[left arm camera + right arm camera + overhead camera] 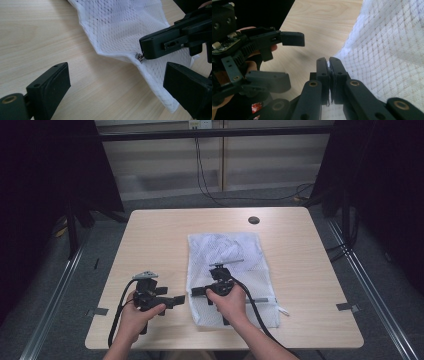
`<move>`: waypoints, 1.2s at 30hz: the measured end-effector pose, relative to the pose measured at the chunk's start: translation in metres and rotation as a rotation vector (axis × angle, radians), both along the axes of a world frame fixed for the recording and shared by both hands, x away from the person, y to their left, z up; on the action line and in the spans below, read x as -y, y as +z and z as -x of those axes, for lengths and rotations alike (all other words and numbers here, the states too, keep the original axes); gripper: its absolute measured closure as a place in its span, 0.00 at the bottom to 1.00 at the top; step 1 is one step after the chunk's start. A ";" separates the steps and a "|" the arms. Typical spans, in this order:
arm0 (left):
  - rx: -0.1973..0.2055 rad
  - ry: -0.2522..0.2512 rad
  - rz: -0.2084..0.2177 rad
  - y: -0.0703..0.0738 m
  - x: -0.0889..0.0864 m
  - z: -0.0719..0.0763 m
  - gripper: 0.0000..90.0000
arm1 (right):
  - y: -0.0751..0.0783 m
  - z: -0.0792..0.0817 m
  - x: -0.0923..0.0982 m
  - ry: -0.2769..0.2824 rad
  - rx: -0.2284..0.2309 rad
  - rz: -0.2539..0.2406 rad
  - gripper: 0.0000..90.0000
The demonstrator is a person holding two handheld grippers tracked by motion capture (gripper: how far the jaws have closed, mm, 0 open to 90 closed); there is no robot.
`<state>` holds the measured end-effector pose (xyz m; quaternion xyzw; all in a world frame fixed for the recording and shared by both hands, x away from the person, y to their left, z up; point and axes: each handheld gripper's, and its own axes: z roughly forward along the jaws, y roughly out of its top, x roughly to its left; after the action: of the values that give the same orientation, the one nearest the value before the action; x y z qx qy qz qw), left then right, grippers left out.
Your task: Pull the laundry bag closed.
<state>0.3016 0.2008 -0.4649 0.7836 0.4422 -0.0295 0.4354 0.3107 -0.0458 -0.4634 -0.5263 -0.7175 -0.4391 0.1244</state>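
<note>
High view: a white mesh laundry bag [227, 275] lies flat on the pale wooden bench [150, 245], its zipper edge near the person. The right tongs [200, 292] rest on the bag's left edge; the left tongs [176, 301] wait just beside it.

Left gripper view: the left tongs stand released, apart over bare wood. Just beyond them, the right tongs pinch the small metal zipper pull [139, 57] at the bag's corner.

Right gripper view: the right tongs [329, 62] are clenched on the pull. The zipper looks gripped; judging by this, the pulling remains.
</note>
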 end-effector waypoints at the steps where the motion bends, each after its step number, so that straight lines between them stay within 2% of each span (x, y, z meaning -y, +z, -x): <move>1: -0.003 -0.004 0.002 0.000 0.001 0.000 0.08 | 0.000 0.000 0.000 0.001 -0.004 -0.003 0.97; 3: -0.009 -0.007 0.011 -0.001 0.003 0.000 0.08 | 0.001 0.000 0.000 -0.001 -0.004 -0.003 0.97; 16: -0.051 -0.039 0.003 -0.009 0.012 0.001 0.08 | 0.004 -0.001 0.001 -0.005 0.008 -0.012 0.97; 23: -0.071 -0.051 0.025 -0.012 0.018 0.002 0.10 | 0.004 -0.001 0.001 -0.006 0.015 -0.013 0.97; 32: -0.091 -0.071 0.046 -0.016 0.029 0.002 0.16 | 0.005 -0.001 0.002 -0.010 0.018 -0.015 0.97; 36: -0.079 -0.086 0.054 -0.017 0.031 0.002 0.22 | 0.006 -0.001 0.002 -0.011 0.018 -0.019 0.97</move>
<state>0.2995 0.1696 -0.4817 0.7881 0.4241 -0.0909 0.4368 0.3119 -0.0480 -0.4575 -0.5252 -0.7114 -0.4512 0.1204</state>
